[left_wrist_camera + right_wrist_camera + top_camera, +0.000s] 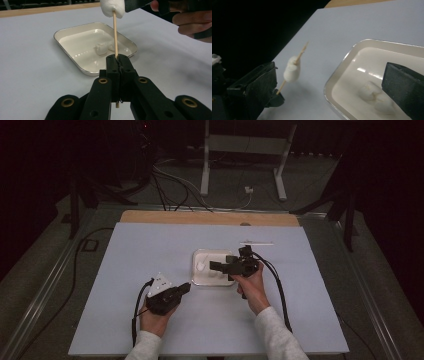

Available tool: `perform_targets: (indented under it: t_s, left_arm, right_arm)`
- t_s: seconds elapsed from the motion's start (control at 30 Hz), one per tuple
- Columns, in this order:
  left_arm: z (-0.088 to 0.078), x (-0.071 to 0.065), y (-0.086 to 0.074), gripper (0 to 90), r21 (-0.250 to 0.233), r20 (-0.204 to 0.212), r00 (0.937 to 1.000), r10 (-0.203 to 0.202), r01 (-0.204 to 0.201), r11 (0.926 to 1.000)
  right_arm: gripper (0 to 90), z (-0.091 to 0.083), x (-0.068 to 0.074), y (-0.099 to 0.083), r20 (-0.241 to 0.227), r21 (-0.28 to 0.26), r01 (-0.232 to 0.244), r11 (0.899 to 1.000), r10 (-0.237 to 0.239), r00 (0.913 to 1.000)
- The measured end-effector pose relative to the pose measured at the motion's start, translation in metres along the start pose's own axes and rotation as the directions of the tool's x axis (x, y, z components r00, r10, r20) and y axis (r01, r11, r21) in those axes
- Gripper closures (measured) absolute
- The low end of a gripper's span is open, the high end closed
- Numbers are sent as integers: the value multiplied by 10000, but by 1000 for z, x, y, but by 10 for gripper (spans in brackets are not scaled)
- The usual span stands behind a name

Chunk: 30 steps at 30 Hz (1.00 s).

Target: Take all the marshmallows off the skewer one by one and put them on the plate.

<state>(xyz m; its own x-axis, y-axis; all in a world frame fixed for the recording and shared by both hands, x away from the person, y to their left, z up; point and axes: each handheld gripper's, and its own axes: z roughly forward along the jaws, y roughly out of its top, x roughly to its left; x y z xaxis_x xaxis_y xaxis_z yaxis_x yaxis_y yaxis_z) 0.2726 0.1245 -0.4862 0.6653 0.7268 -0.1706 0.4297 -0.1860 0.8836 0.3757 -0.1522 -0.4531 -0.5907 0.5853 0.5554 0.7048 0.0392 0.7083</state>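
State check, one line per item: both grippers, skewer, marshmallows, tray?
left gripper: shut on the skewer
skewer: upright in the left gripper, one marshmallow threaded on
right gripper: over the tray, open or shut unclear
tray: flat on the table, holding loose marshmallows

One fixed overhead camera, two riding close on the grippers.
The high view looks forward and down over the whole table (125,270). The left gripper view sits low, facing the tray (75,62) from nearby. The right gripper view hangs just above that tray (342,72), facing left; all three share it.
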Motion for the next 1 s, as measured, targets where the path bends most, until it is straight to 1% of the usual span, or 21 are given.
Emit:
perform_targets:
  t_s: [0.23,0.37,0.43,0.5,0.57,0.7,0.83,0.93,1.0]
  left_arm:
    - [0,-1,0,900,-16,55,10000,-3,3,10000]
    - [0,-2,1,900,-23,79,10000,14,-14,10000]
    - [1,-2,1,900,-26,88,10000,20,-20,10000]
    - [1,-2,1,900,-32,100,9999,26,-25,10000]
    - [1,-3,1,900,-25,108,9999,40,-40,10000]
    - [1,-4,2,900,-54,153,9999,52,-51,10000]
    - [2,-5,2,900,-52,184,9998,85,-85,10000]
    - [2,-5,2,900,-63,204,9998,85,-83,9999]
    - [2,-5,2,900,-72,220,9997,81,-79,9999]
  right_arm:
    - [0,3,6,1,-388,79,-56,10000,59,9992]
    - [4,6,8,0,-601,148,-180,9997,189,9980]
    - [53,7,9,0,-620,143,-214,9997,223,9978]
    - [68,8,9,-1,-700,175,-216,9996,228,9973]
    - [121,10,11,-2,-740,251,-251,9994,269,9969]
    - [192,14,13,-4,-884,435,-260,9987,298,9956]
    - [337,19,16,-6,-1144,609,-222,9979,290,9930]
    - [438,22,17,-7,-1419,685,-386,9969,480,9887]
    - [493,24,17,-7,-1651,779,-549,9954,672,9840]
